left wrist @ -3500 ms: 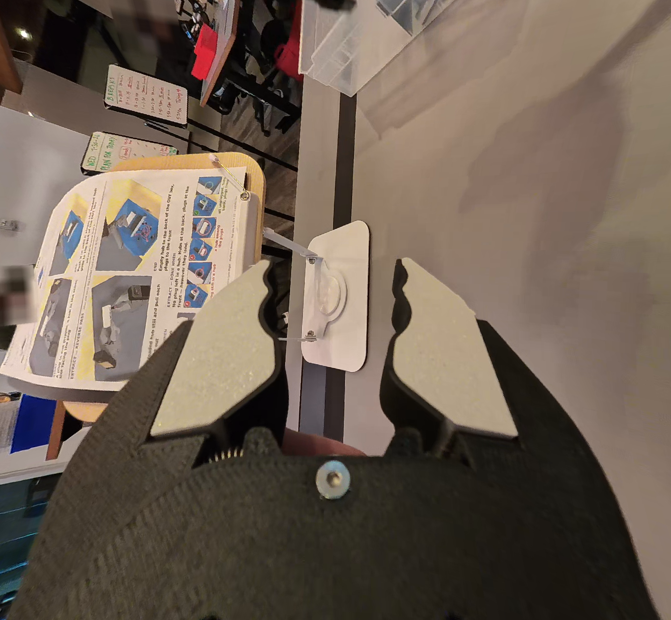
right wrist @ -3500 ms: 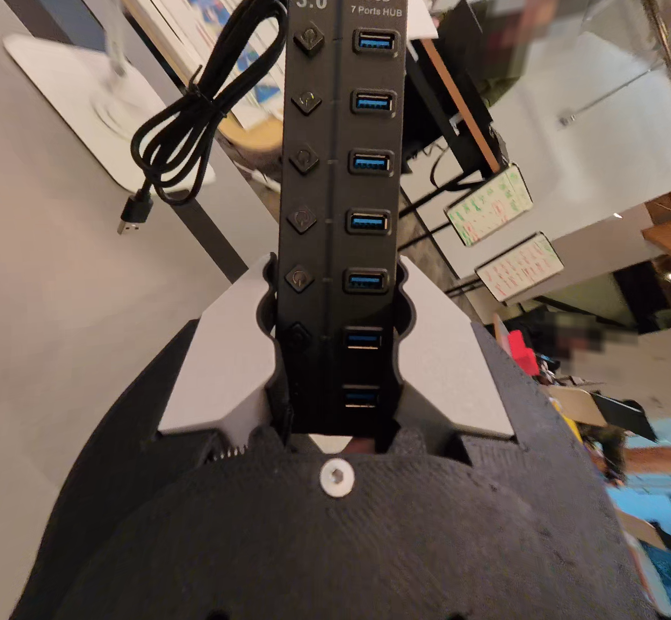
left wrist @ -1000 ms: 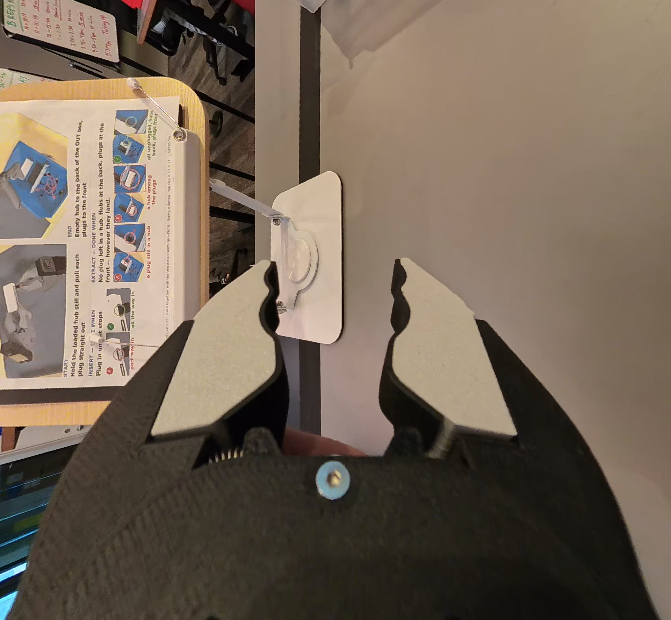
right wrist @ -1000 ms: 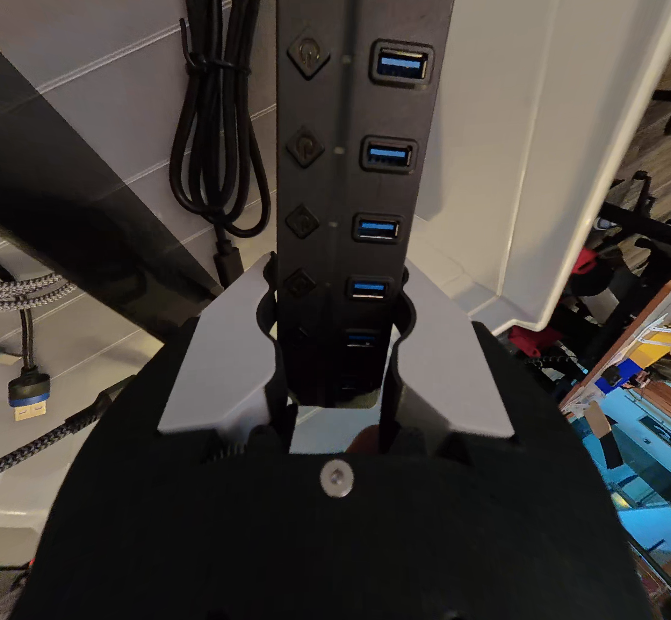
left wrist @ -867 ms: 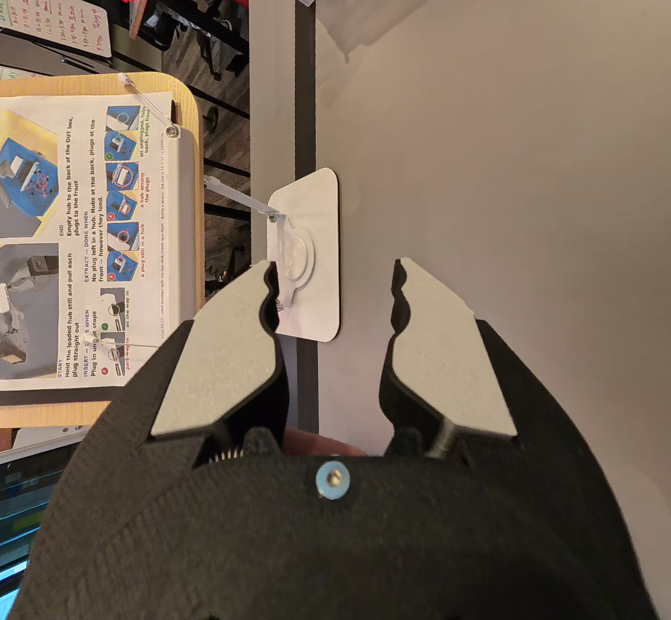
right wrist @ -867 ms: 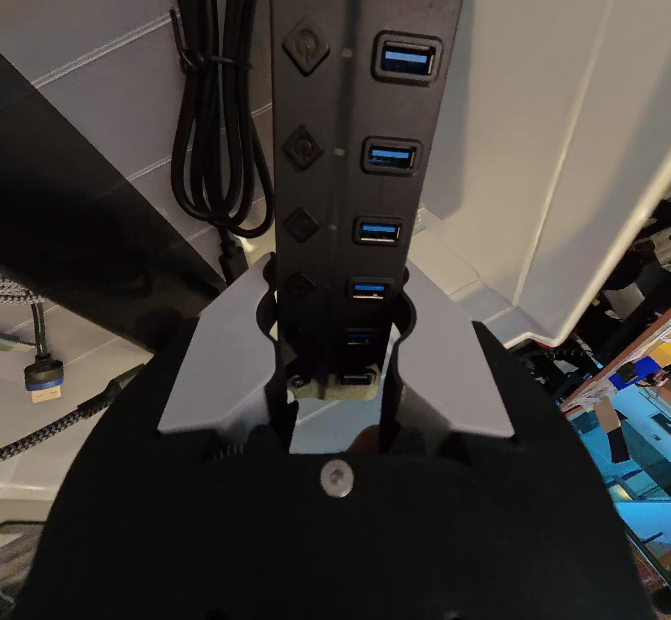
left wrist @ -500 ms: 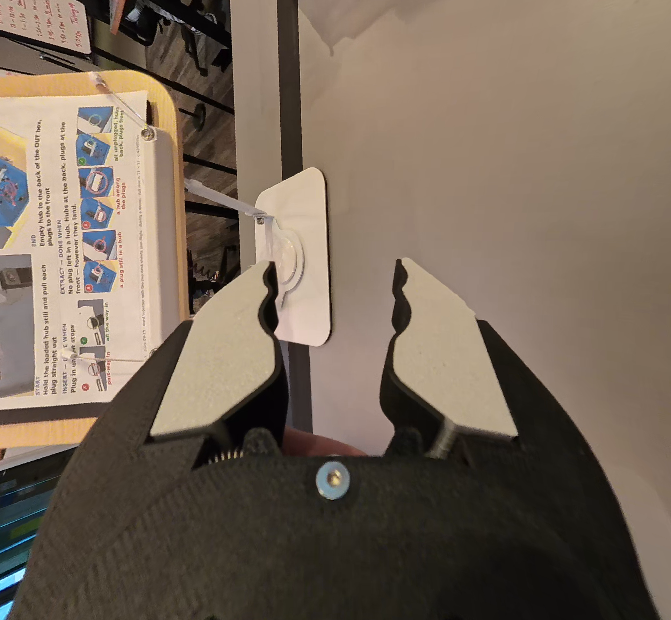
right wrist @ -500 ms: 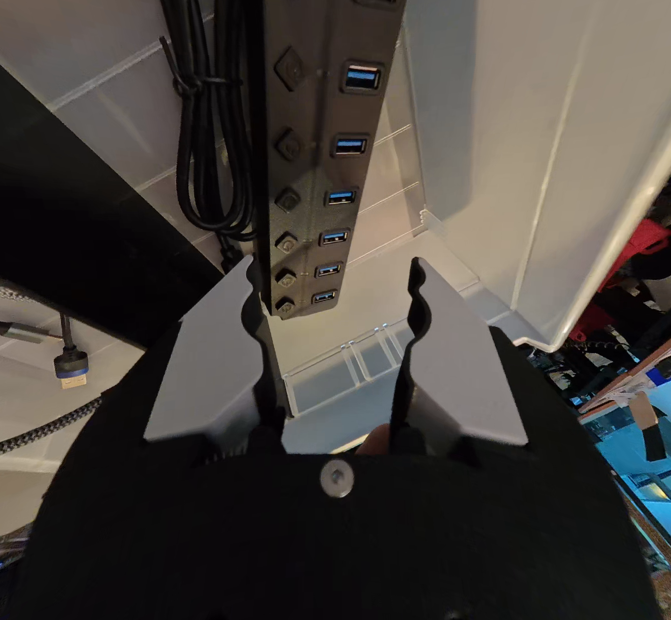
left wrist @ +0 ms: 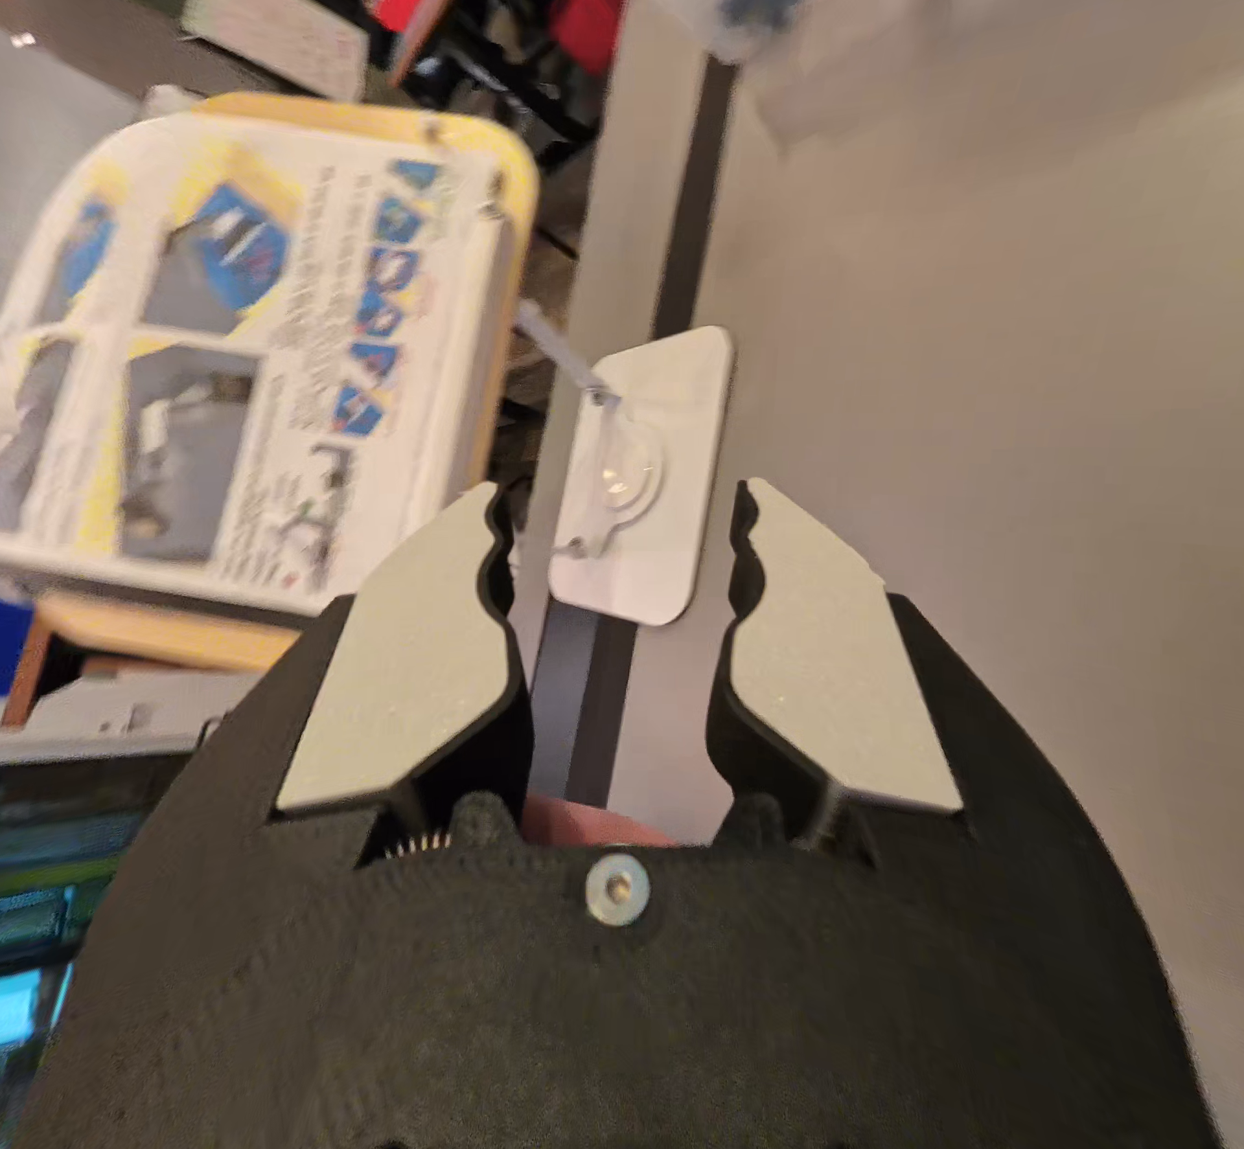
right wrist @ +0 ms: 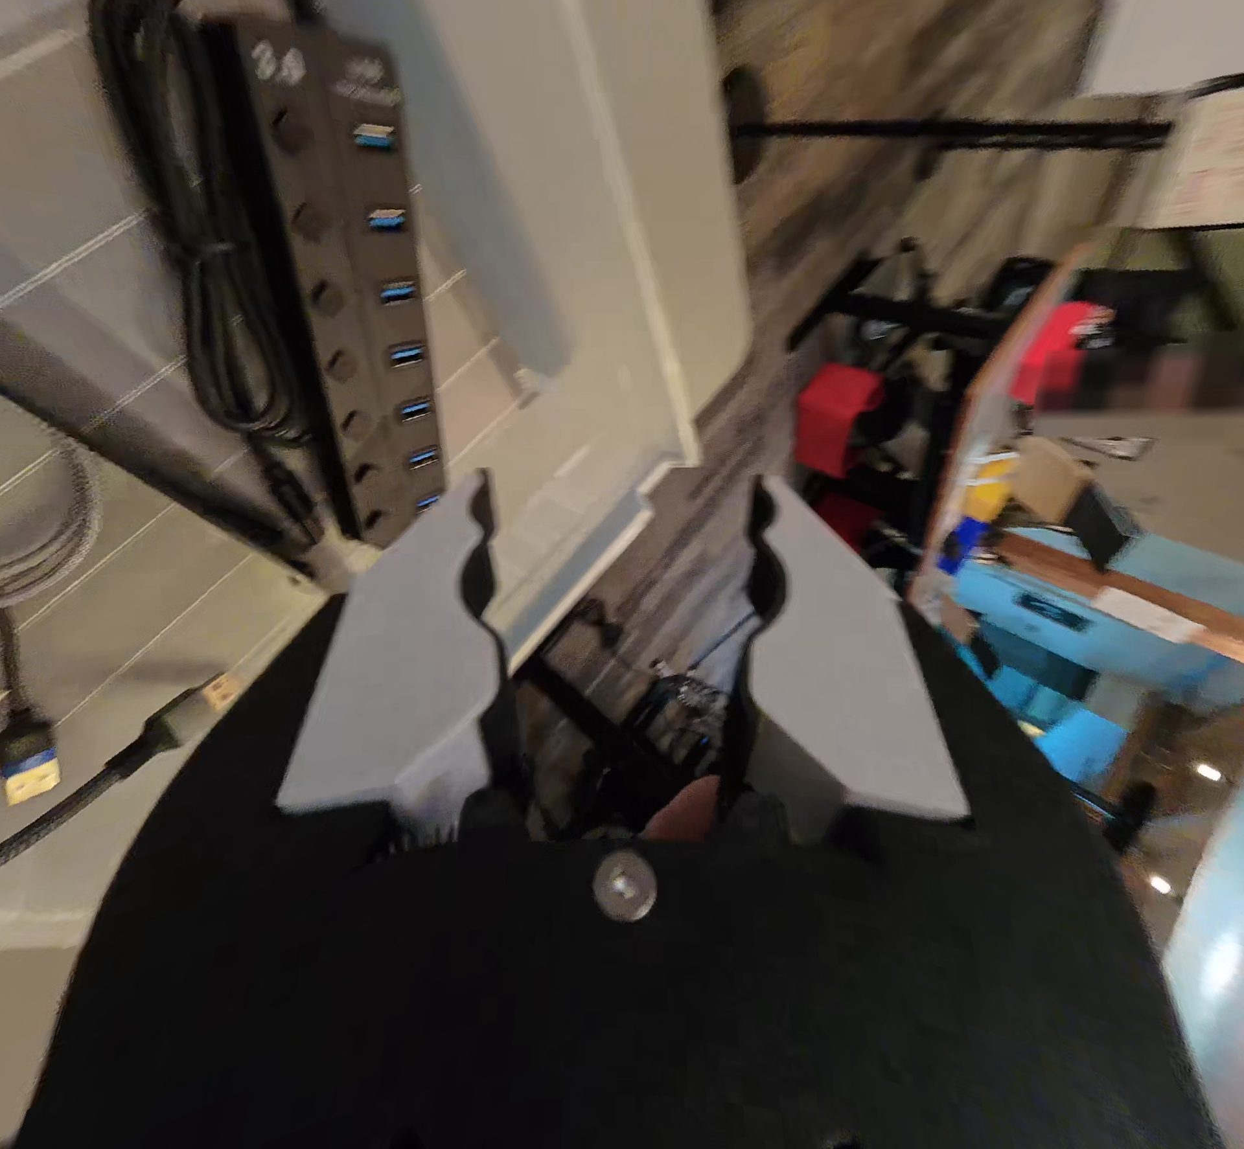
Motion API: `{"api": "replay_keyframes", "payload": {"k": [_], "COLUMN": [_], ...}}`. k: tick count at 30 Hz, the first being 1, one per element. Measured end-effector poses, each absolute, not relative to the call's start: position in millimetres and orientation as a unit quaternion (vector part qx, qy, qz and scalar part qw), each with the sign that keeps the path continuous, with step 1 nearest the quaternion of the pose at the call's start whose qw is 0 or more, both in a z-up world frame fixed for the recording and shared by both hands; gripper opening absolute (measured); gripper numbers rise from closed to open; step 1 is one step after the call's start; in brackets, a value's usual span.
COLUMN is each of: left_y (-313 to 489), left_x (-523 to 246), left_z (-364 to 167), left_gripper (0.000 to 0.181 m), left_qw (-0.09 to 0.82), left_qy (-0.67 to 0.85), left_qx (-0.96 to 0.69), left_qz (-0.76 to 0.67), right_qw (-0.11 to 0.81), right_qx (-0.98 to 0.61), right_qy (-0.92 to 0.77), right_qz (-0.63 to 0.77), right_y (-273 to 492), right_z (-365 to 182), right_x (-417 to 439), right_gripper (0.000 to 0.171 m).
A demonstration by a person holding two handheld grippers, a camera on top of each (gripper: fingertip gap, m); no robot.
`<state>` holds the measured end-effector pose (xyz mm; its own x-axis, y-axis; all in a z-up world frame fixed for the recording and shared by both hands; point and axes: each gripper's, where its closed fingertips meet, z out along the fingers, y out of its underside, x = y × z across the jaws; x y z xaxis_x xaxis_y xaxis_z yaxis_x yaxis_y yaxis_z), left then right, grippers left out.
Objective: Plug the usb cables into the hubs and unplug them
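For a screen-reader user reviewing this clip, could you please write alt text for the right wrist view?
The open, empty right gripper points past the corner of a clear plastic bin. To its left a long black USB hub with a row of empty blue ports lies in the bin beside its bundled black cable; loose USB plugs lie at the lower left. The picture is motion-blurred.

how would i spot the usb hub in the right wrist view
Look in the clear plastic bin left of the right tool. The usb hub is the long black bar on its floor, beside a bundled black cable. A row of blue ports sets it apart.
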<state>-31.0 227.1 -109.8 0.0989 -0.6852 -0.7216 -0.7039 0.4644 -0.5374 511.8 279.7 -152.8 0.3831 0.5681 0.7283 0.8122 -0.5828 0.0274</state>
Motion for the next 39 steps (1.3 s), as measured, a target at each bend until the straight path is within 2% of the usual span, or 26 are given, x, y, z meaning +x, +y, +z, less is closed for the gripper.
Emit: {"api": "replay_keyframes", "payload": {"k": [2, 4, 6, 10, 15, 20, 24, 31, 36, 39], "left_y": [243.0, 252.4, 259.9, 268.2, 282.8, 310.3, 332.6, 343.1, 351.9, 360.2], "left_x": [-59.1, -84.2, -106.7, -136.2, -162.9, -198.8, -228.4, -235.8, -250.9, -266.3], "left_z": [-86.3, -67.6, -51.2, -34.3, -38.5, -61.2, -99.2, -152.6, -188.4, -188.8], "left_gripper": [0.061, 0.054, 0.045, 0.046, 0.052, 0.054, 0.055, 0.055, 0.055, 0.052], "left_qw": [0.564, 0.589, 0.610, 0.628, 0.616, 0.569, 0.497, 0.405, 0.295, 0.284], "left_qy": [0.626, 0.593, 0.563, 0.521, 0.499, 0.444, 0.410, 0.486, 0.579, 0.603], "left_qx": [-0.538, -0.547, -0.553, -0.569, -0.592, -0.675, -0.743, -0.744, -0.714, -0.700], "left_qz": [0.022, 0.042, 0.070, 0.103, 0.143, 0.155, 0.179, 0.217, 0.260, 0.256], "right_qw": [0.214, 0.269, 0.326, 0.404, 0.503, 0.548, 0.566, 0.559, 0.565, 0.567], "right_qx": [-0.797, -0.784, -0.772, -0.733, -0.685, -0.661, -0.662, -0.670, -0.670, -0.670], "right_qy": [-0.412, -0.399, -0.399, -0.427, -0.456, -0.471, -0.465, -0.465, -0.462, -0.461], "right_qz": [-0.386, -0.391, -0.372, -0.341, -0.264, -0.200, -0.158, -0.150, -0.136, -0.134], "right_y": [279.8, 278.5, 272.7, 248.0, 214.4, 194.7, 191.2, 200.4, 198.4, 199.0], "right_z": [-123.6, -96.5, -73.1, -37.4, -13.5, -14.2, -27.2, -42.3, -40.4, -39.4], "right_x": [498.3, 475.3, 440.0, 354.6, 246.1, 182.8, 170.0, 185.0, 191.5, 193.8], "right_gripper": [0.025, 0.000, 0.000, 0.000, 0.000, 0.006, 0.007, 0.010, 0.009, 0.009]}}
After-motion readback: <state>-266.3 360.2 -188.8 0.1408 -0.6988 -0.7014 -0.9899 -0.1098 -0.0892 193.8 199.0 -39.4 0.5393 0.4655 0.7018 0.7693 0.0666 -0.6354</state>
